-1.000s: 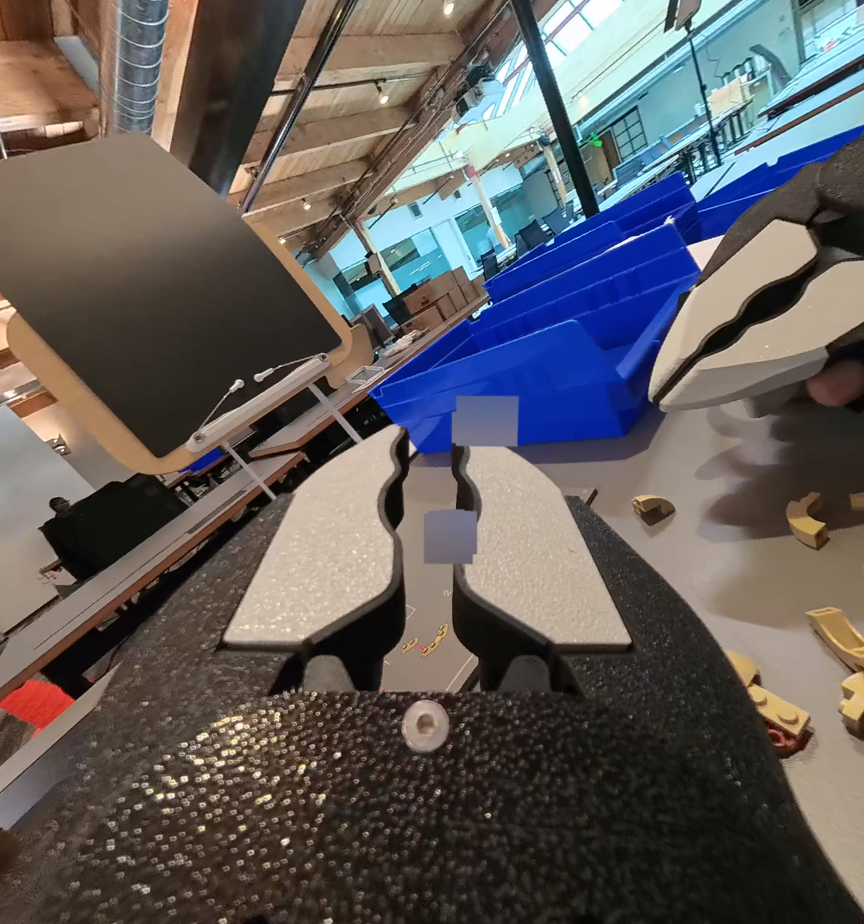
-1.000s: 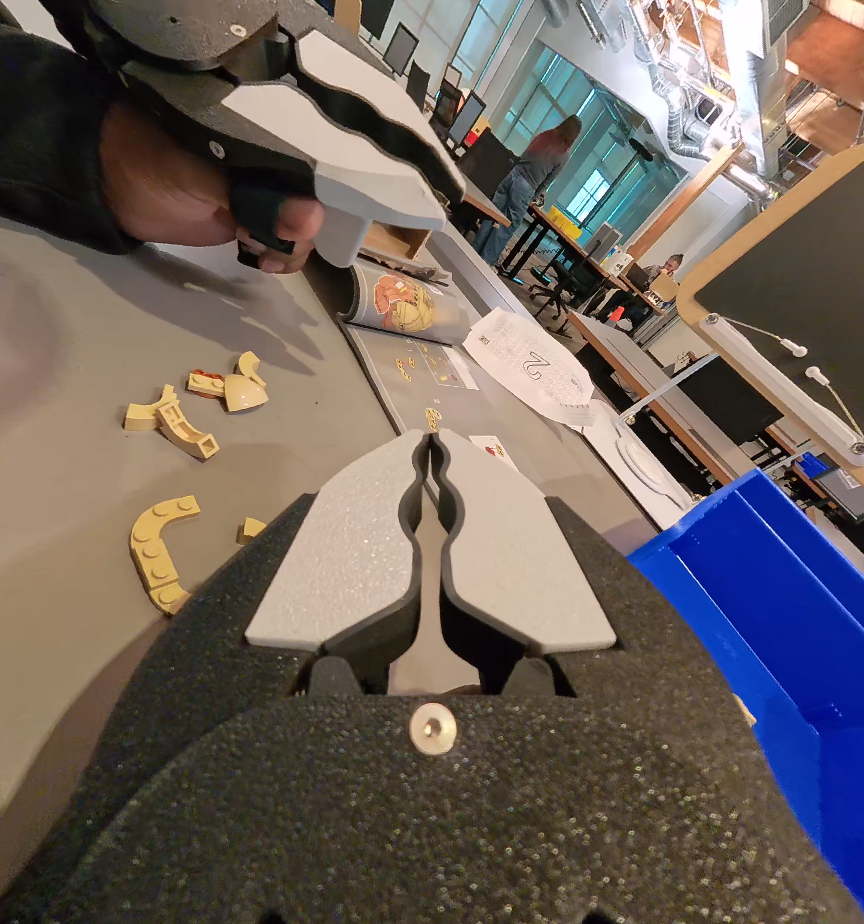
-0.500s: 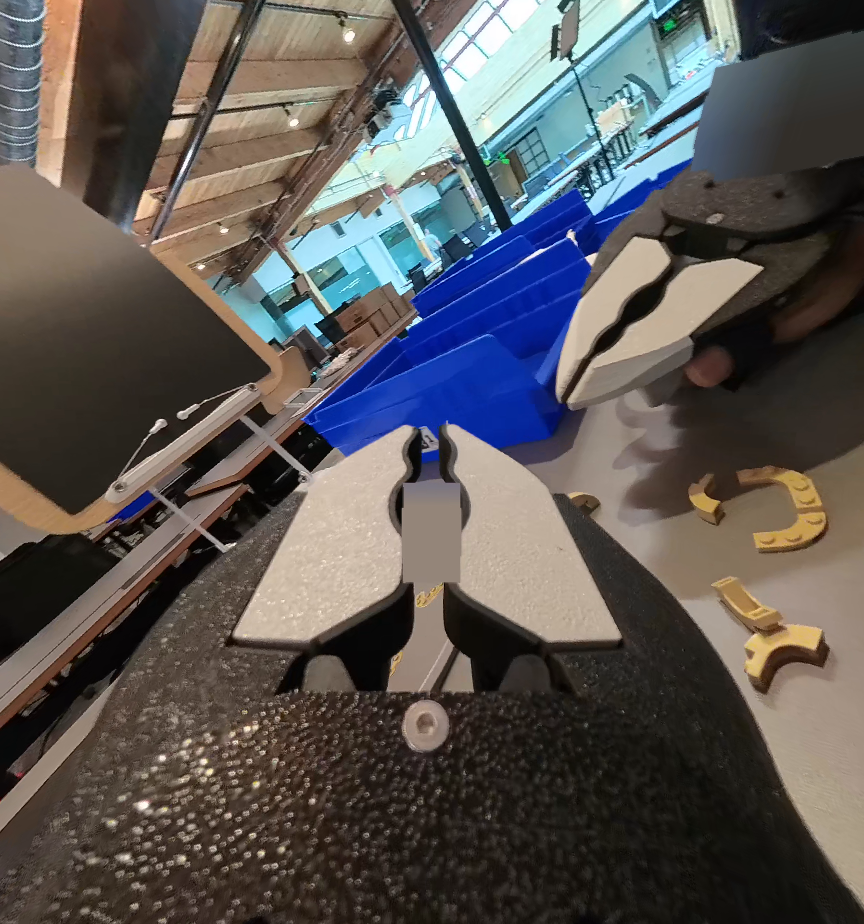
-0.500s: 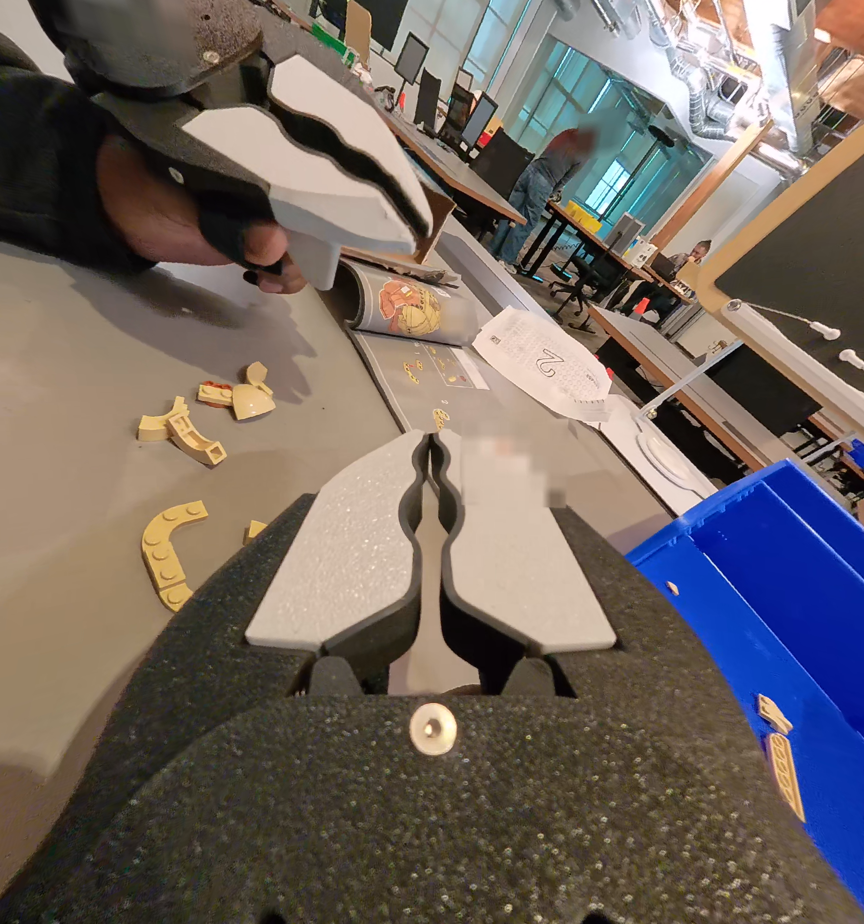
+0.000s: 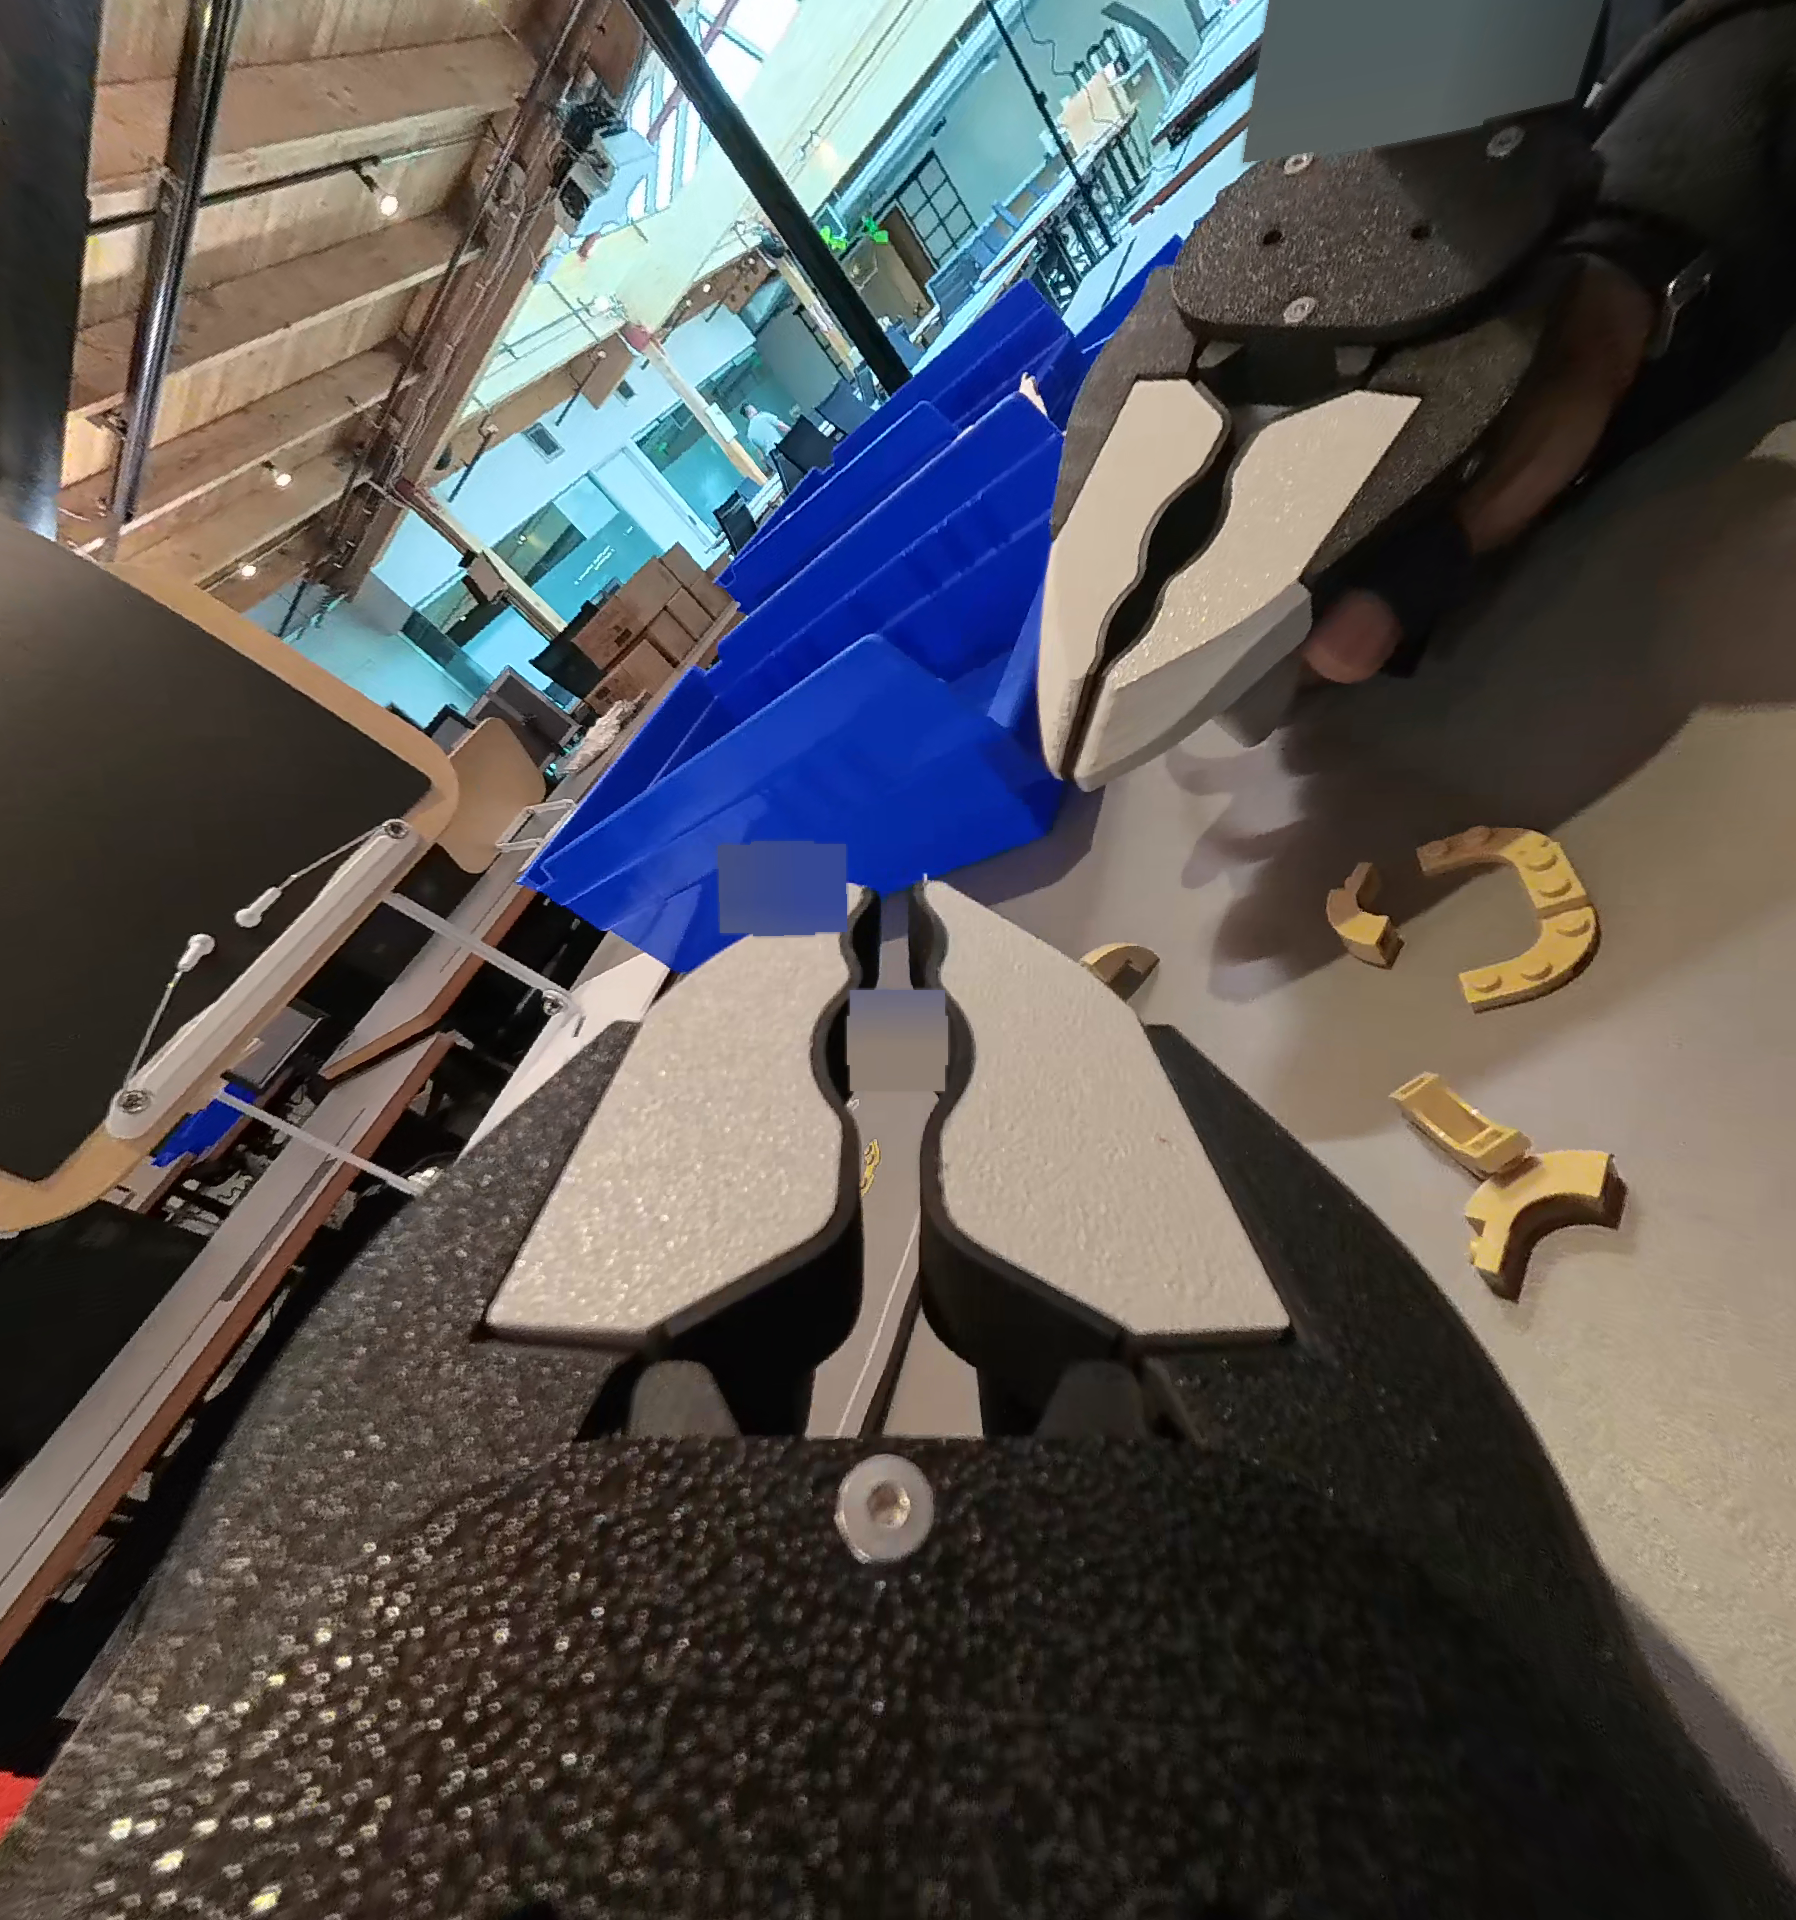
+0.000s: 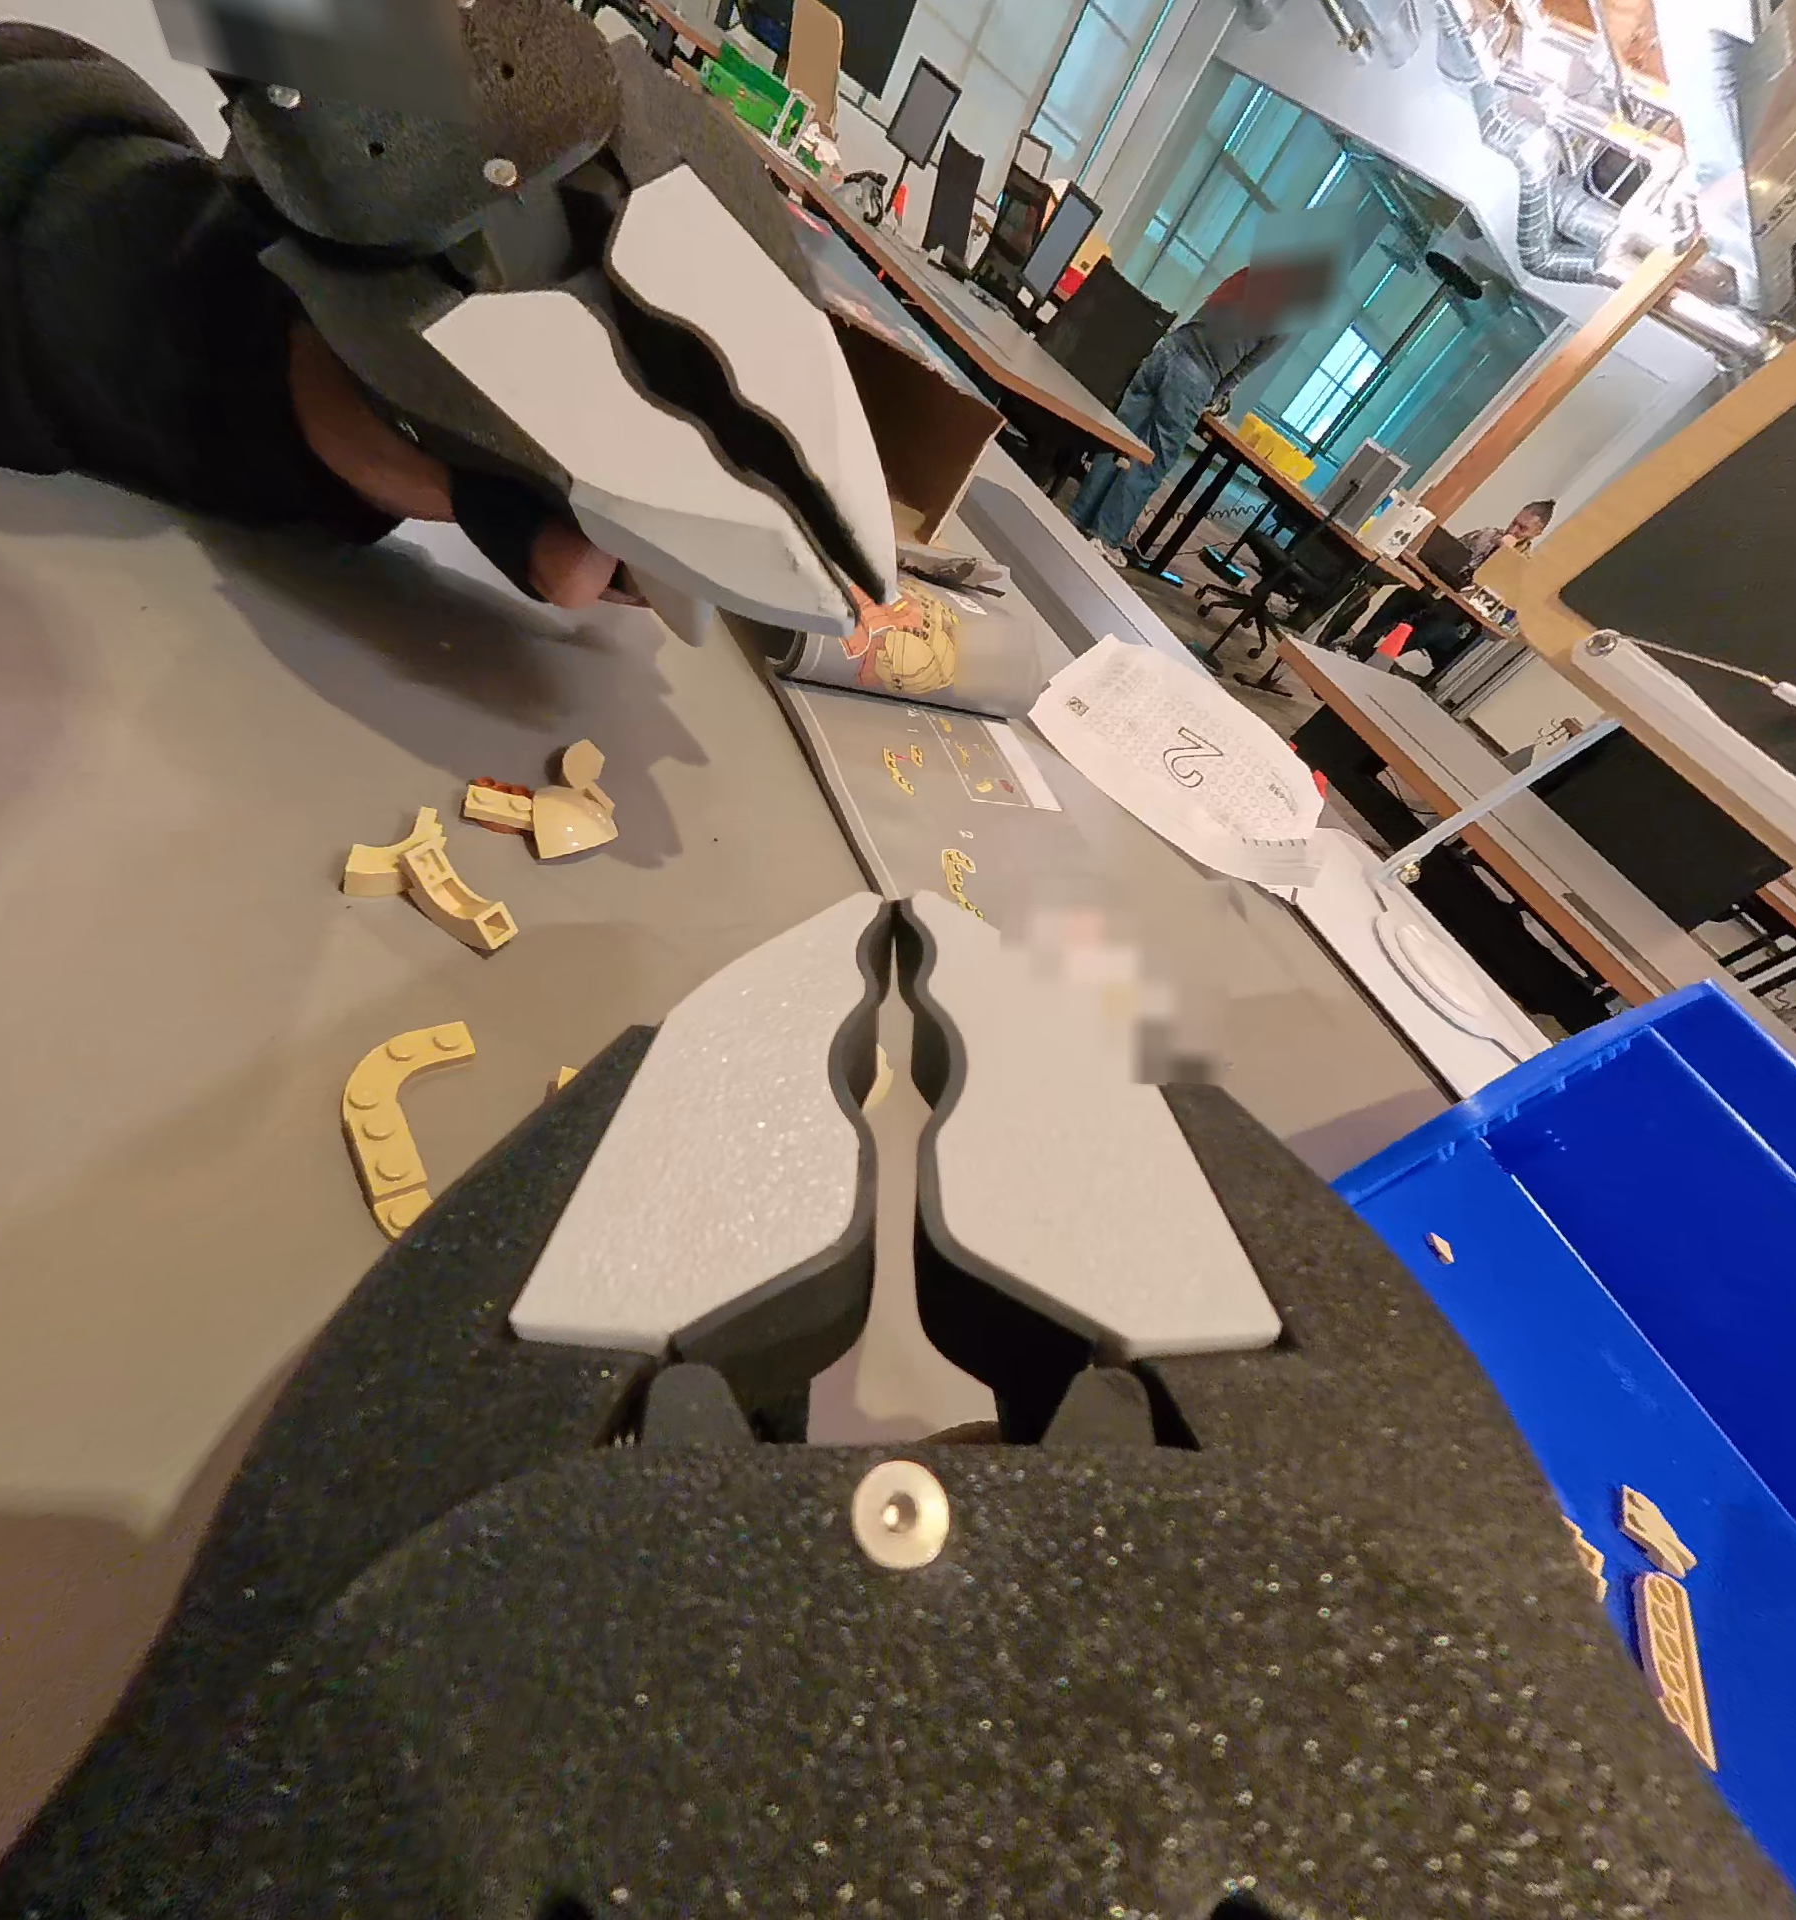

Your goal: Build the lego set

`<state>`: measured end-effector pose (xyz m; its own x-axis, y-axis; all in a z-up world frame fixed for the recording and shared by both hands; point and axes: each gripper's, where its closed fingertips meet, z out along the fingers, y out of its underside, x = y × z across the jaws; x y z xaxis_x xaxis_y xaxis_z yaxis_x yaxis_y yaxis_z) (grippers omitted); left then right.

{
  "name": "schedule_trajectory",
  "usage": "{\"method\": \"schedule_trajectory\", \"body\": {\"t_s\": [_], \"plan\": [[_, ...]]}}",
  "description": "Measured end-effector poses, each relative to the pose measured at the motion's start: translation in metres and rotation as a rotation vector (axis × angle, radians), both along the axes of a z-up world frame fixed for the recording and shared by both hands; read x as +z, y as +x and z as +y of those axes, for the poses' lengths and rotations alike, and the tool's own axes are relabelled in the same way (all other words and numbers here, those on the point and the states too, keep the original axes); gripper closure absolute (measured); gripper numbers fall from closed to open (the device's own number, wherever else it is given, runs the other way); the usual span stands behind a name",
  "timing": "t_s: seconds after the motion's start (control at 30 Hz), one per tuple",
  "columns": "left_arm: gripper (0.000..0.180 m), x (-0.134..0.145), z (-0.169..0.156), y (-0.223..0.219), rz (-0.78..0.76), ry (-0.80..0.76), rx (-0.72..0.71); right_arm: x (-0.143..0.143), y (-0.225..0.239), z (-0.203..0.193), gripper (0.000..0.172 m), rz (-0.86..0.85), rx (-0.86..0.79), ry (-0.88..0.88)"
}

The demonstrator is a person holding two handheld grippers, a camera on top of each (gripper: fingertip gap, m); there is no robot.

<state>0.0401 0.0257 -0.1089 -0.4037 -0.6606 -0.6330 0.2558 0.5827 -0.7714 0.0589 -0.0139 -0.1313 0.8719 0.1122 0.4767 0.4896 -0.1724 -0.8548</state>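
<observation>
My left gripper (image 5: 899,899) hovers over the grey table (image 5: 1652,1455) with its jaws down to a narrow slit. I see nothing between its pads. It also shows in the right wrist view (image 6: 852,608), above an open booklet (image 6: 935,727). My right gripper (image 6: 894,914) is shut, tips touching, with nothing in them. In the left wrist view it (image 5: 1065,764) hangs over the table by the blue bin (image 5: 842,769). Loose tan bricks lie between the two grippers: a curved plate (image 5: 1528,925), small arches (image 5: 1367,920) and a rounded piece (image 6: 567,821).
A blue bin (image 6: 1652,1247) at the right holds a few tan pieces (image 6: 1673,1652). A printed paper sheet (image 6: 1174,769) lies past the booklet and a cardboard box (image 6: 915,436) stands behind it. A black panel (image 5: 125,779) hangs beyond the table's edge, and more blue bins stand behind. The gap from one gripper's tips to the other's is roughly 6 centimetres.
My left jaws have narrowed from clearly open to a slit, with nothing seen between them. The left gripper has tilted and the right one has come lower and nearer. The right stays shut.
</observation>
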Motion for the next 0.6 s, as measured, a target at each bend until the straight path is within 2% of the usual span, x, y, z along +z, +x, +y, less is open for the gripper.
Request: {"method": "schedule_trajectory", "body": {"t_s": [0.33, 0.47, 0.6], "plan": [[0.176, 0.000, 0.012, -0.005, 0.010, 0.054, -0.015, -0.001, -0.001, 0.000, 0.172, -0.003, 0.006, -0.004], [0.175, -0.024, 0.020, -0.016, 0.163, 0.147, -0.088, -0.001, -0.002, 0.000, 0.172, -0.002, 0.014, -0.005], [0.169, -0.033, 0.015, -0.038, 0.365, 0.060, -0.240, -0.003, -0.004, 0.000, 0.172, -0.019, 0.019, -0.013]]}}
